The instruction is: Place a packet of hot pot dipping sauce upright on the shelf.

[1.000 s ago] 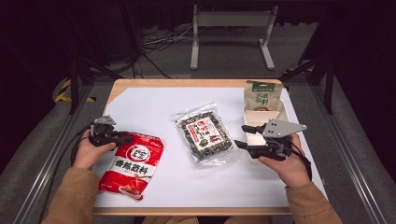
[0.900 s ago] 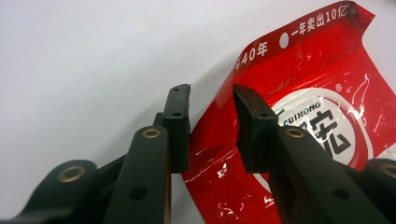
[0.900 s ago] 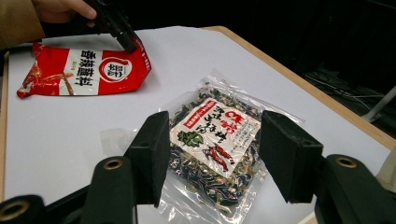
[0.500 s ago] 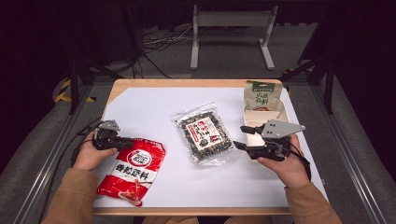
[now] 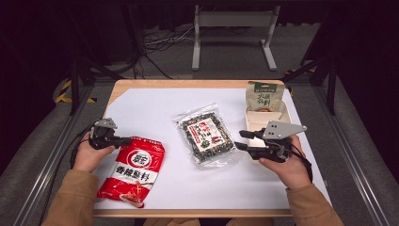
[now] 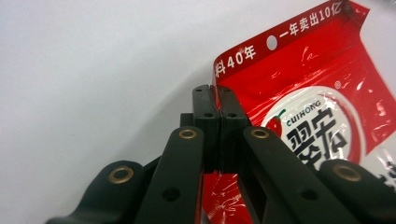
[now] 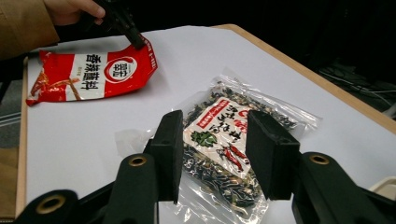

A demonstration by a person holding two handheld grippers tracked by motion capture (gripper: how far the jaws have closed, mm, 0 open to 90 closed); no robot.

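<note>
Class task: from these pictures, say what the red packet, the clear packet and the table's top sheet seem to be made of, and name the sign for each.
Red packet: probably glossy plastic film; it shows bright glints and creases.
Clear packet: seemingly transparent plastic film; the dark contents show through, and its edges shine.
Top sheet: matt white, perhaps paper or board; it gives no glare. The table's rim looks like pale wood.

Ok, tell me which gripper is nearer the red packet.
Left. The left gripper is clamped on the red packet at its top corner; the right gripper sits beside the clear packet.

A wooden desk [image 5: 141, 84] under a white sheet [image 5: 155, 108] carries a red packet [image 5: 134, 172], a clear seaweed bag [image 5: 205, 137], a green pouch [image 5: 264, 96] and a compartment tray [image 5: 256, 125].
</note>
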